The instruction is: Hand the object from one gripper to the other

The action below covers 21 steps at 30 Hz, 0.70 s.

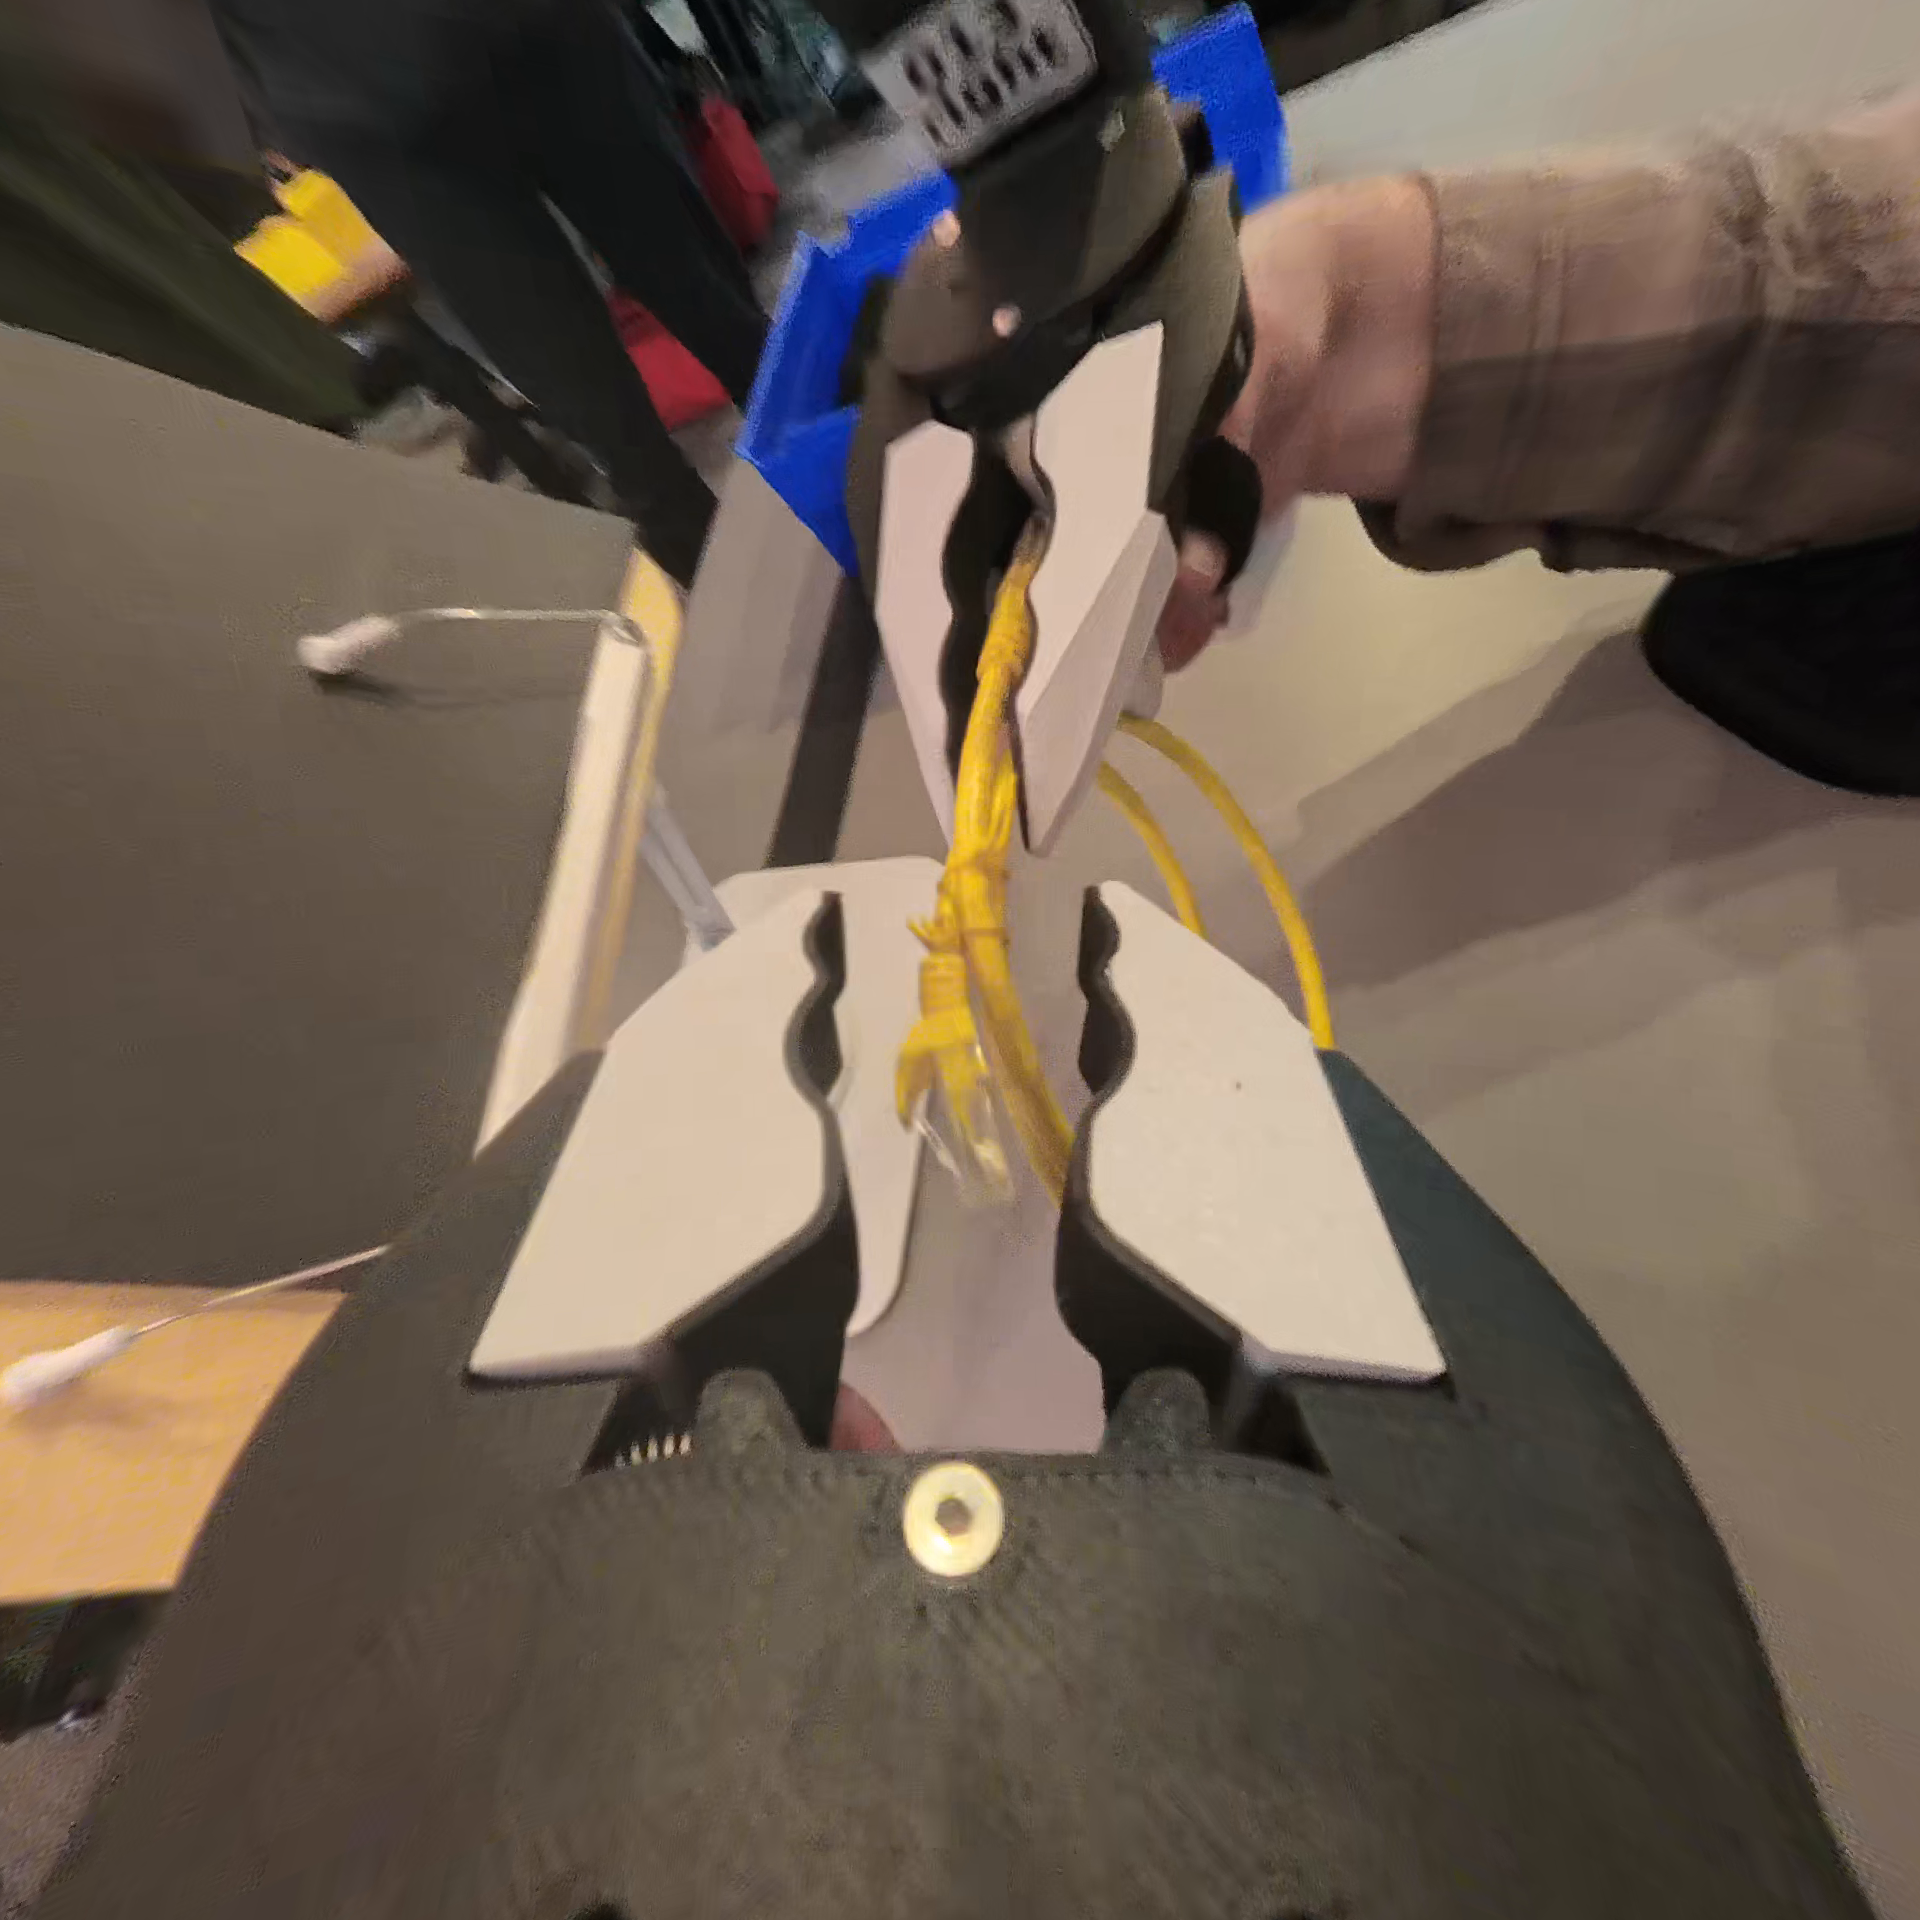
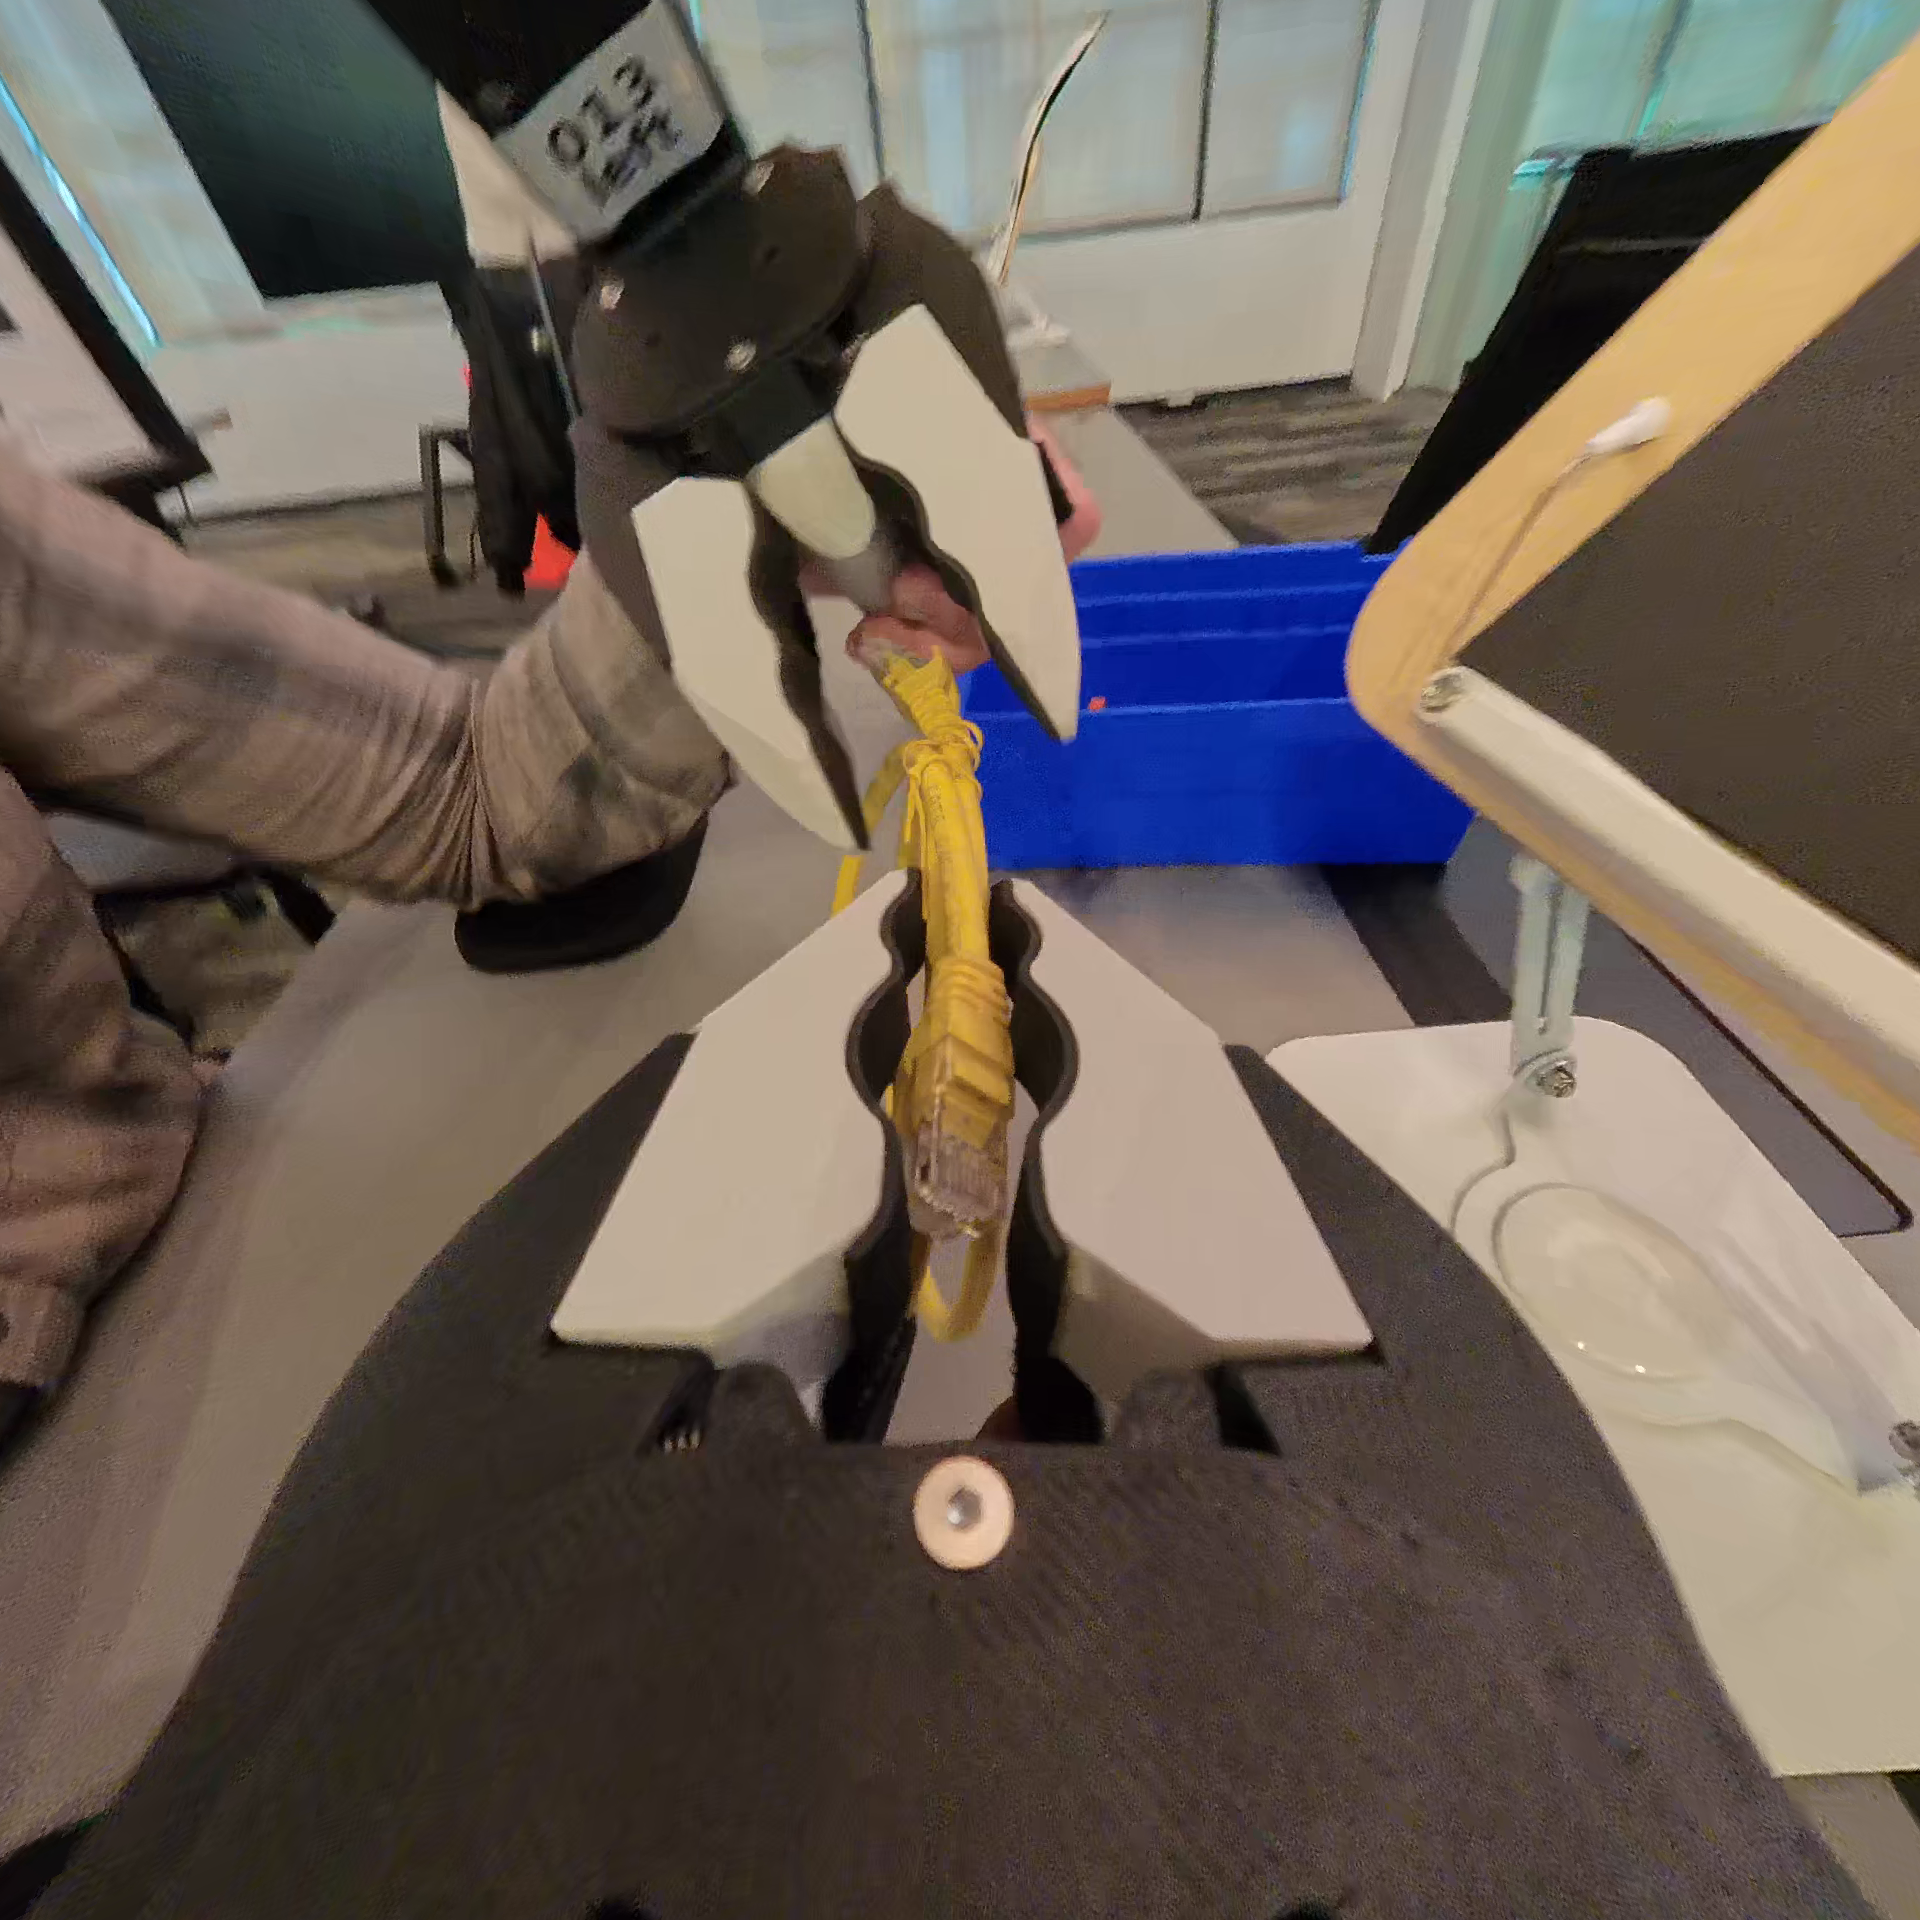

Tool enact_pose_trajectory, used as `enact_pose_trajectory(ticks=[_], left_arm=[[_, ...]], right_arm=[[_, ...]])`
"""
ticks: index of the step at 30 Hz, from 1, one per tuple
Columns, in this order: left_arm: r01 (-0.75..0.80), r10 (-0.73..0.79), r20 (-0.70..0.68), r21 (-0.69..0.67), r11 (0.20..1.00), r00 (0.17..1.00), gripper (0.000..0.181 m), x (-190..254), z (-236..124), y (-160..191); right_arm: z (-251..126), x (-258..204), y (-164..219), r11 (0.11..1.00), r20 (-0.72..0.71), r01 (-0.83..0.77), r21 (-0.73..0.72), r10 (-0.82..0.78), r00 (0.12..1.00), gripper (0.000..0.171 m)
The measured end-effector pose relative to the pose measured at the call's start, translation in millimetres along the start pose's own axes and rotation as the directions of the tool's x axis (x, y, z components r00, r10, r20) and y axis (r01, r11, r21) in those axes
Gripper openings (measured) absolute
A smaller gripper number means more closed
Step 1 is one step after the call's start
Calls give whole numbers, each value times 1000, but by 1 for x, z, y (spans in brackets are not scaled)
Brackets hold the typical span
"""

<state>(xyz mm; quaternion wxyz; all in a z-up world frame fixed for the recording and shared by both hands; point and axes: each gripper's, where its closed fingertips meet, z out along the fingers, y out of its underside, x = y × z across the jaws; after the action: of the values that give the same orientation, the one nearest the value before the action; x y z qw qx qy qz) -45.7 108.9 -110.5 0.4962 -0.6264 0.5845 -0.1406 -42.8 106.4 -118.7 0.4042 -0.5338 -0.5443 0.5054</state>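
A bundled yellow network cable [image 2: 961,997] with clear plugs hangs in the air between the two grippers. My right gripper [image 2: 954,888] is shut on the bundle, and one plug lies between its fingers. In the left wrist view the right gripper [image 1: 992,831] comes down from above, holding the cable [image 1: 997,1039]. My left gripper [image 1: 961,904] is open, its fingers either side of the cable's lower plug without touching it. In the right wrist view the left gripper [image 2: 956,784] is spread wide around the cable's far end.
A blue bin [image 2: 1195,769] stands on the grey table behind the grippers and shows in the left wrist view [image 1: 800,343]. A tilted dark board with a wooden edge [image 2: 1621,343] on a white base [image 2: 1382,1101] is at the right. A person's sleeve [image 2: 364,748] reaches in from the left. Left and right tips are no more than a few centimetres apart.
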Motion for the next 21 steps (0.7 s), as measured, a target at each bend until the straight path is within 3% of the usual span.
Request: enact_pose_trajectory(ticks=[5, 10, 14, 18, 21], left_arm=[[77, -99, 113, 179, 981, 989, 52, -33, -27, -21], [265, -260, -52, 240, 934, 964, 64, -36, -20, -8], [353, -305, -208, 264, 897, 930, 68, -18, 1, -12], [384, -303, -267, 348, 855, 915, 63, -6, 15, -29], [422, -349, -241, 416, 806, 906, 33, -14, 21, -34]], right_arm=[[-31, 21, -42, 945, -17, -93, 312, 104, 994, 10], [-73, 39, -78, 789, 21, -191, 584, 220, 975, 9], [-89, 44, -86, 741, 5, -181, 647, 234, 972, 9], [-95, 54, -86, 721, -37, -165, 674, 255, 966, 9], [-97, 54, -87, 715, -40, -158, 681, 252, 967, 9]])
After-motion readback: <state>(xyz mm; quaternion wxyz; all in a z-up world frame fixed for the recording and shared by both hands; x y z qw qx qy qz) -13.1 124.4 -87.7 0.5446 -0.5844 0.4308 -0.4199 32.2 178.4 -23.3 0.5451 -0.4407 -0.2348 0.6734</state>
